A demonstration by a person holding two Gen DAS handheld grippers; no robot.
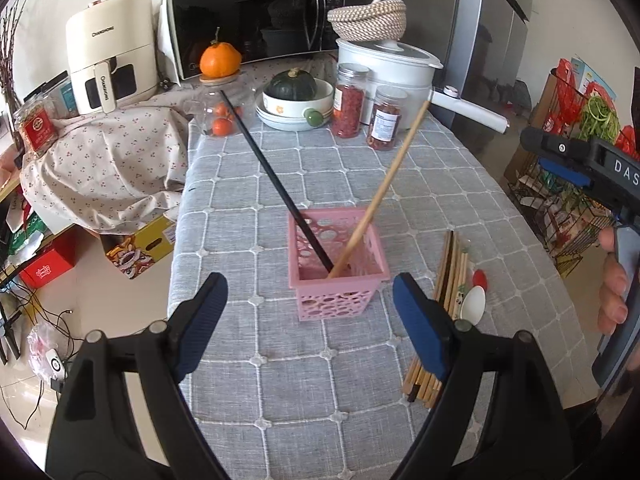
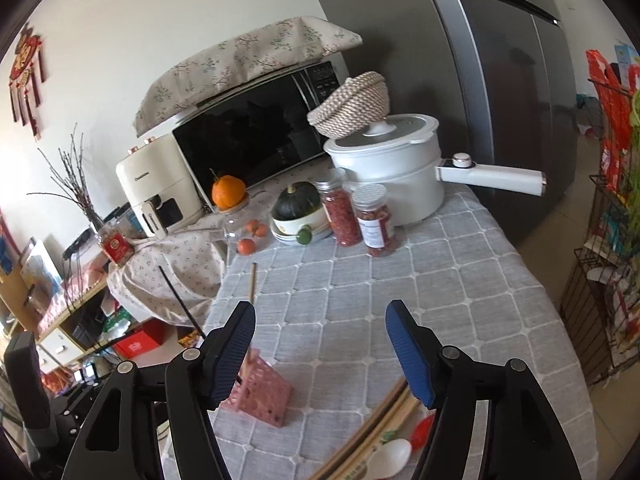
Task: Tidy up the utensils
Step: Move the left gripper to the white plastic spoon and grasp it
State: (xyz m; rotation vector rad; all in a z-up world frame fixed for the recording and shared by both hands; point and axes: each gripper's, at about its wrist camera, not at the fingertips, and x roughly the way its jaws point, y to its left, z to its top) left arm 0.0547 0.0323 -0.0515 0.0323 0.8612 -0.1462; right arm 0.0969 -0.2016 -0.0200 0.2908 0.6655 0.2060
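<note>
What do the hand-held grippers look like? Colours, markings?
Left hand-held gripper and right hand-held gripper match: black plastic linkage arms with silver pivot pins and ribbed blue finger pads. The right one's body carries white lettering, partly cut off at the frame edge.

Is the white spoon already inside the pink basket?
No, the white spoon lies on the tablecloth beside the chopsticks pile, outside the pink basket.
</note>
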